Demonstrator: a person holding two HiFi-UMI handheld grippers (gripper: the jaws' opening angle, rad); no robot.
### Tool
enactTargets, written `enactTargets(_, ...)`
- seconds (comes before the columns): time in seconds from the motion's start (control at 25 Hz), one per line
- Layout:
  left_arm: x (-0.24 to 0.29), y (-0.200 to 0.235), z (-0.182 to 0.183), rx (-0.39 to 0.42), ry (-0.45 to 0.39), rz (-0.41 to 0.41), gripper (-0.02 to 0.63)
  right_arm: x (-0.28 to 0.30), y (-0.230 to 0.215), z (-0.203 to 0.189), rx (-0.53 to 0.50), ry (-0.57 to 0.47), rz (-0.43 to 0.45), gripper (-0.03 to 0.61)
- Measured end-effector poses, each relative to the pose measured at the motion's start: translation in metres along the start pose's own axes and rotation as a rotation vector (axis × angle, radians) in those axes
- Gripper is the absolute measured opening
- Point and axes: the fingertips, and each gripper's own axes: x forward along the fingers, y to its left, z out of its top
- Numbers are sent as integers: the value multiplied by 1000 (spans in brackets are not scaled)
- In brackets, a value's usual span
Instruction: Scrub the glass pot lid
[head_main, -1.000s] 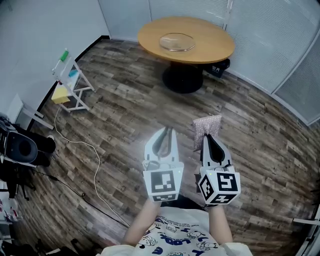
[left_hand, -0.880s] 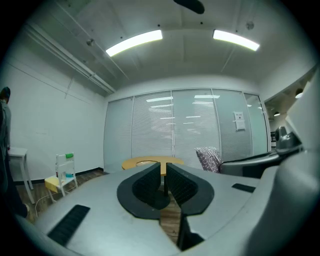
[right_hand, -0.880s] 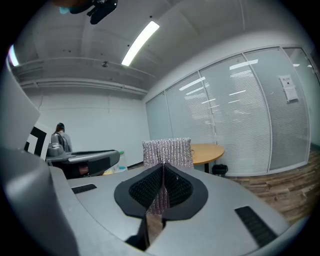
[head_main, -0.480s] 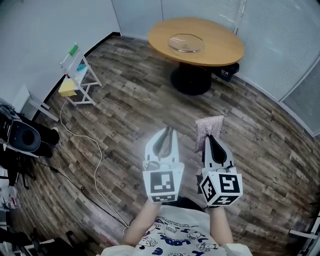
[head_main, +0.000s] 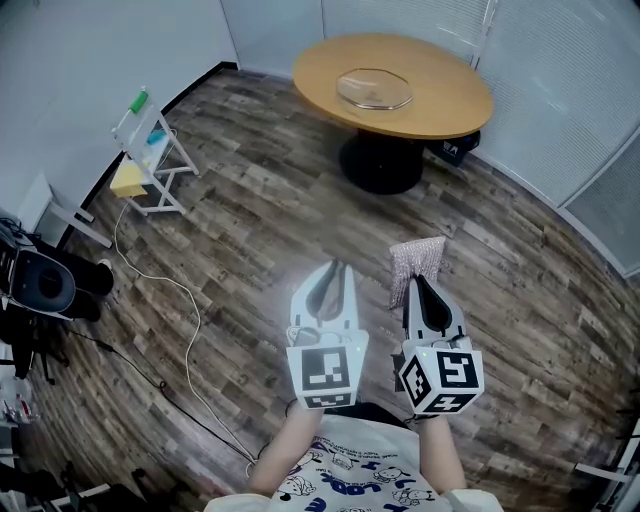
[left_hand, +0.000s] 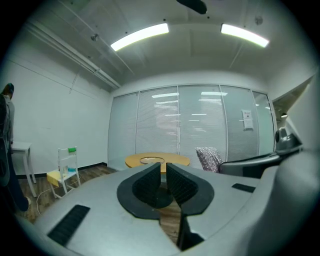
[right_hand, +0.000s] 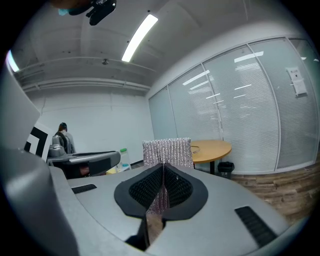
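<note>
The glass pot lid (head_main: 375, 88) lies far off at 12 o'clock from the right hand-held gripper (head_main: 415, 278), which is clamped on a scouring cloth (head_main: 417, 256); the left hand-held gripper (head_main: 333, 270) is closed and empty.

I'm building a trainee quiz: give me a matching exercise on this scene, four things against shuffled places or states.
1 clear glass pot lid
2 silvery mesh scrubbing cloth
3 left gripper
4 white rack

A shut with nothing between its jaws
B on the round wooden table
C clamped in the right gripper
D on the floor by the wall

Pairs: 1-B, 2-C, 3-A, 4-D
</note>
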Motion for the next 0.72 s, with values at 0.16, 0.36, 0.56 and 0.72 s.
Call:
enactTargets(0.16, 38, 16, 6, -1, -2, -15, 43, 38, -6, 10, -2, -4, -13, 29)
enactTargets(0.36, 84, 41, 21, -3, -12, -38, 43, 84, -7, 29, -2, -18, -39, 30)
enactTargets(0.56, 134, 65, 39, 3, -26, -72, 43, 135, -11, 50, 3, -35, -75, 31)
enactTargets(0.72, 168, 83, 44, 7, -30, -89, 43, 169, -15, 57, 10, -41, -95, 30)
